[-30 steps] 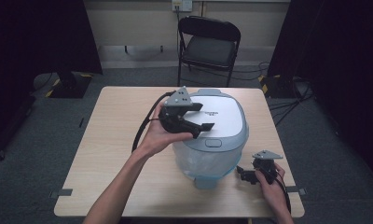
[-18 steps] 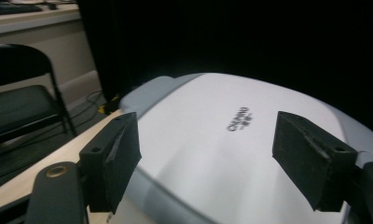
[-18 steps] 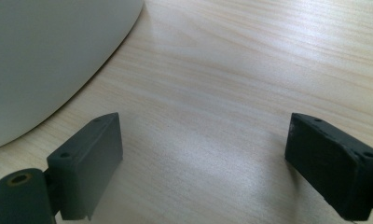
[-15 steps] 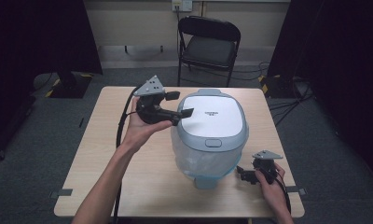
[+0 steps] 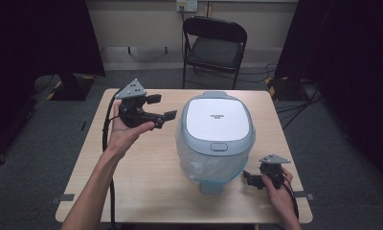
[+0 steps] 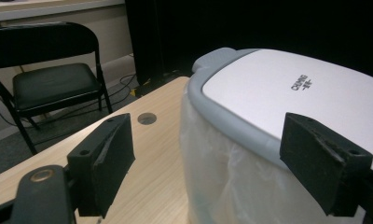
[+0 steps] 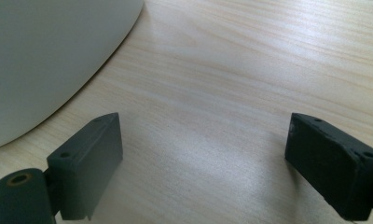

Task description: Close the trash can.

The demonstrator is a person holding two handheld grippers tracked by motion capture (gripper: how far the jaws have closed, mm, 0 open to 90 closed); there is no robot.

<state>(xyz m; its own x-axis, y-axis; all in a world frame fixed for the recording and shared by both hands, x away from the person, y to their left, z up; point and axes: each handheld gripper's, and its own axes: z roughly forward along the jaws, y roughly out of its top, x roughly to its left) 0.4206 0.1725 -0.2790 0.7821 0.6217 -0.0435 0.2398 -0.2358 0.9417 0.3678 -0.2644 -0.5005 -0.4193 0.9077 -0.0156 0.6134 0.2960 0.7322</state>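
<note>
wooden table [image 5: 146,182] | lidded bin [image 5: 217,125] centre | left claw [image 5: 162,106] beside bin, spread, empty

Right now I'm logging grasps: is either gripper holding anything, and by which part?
Nothing is held. The left gripper is open beside the lidded bin; the right gripper is open over the table.
</note>
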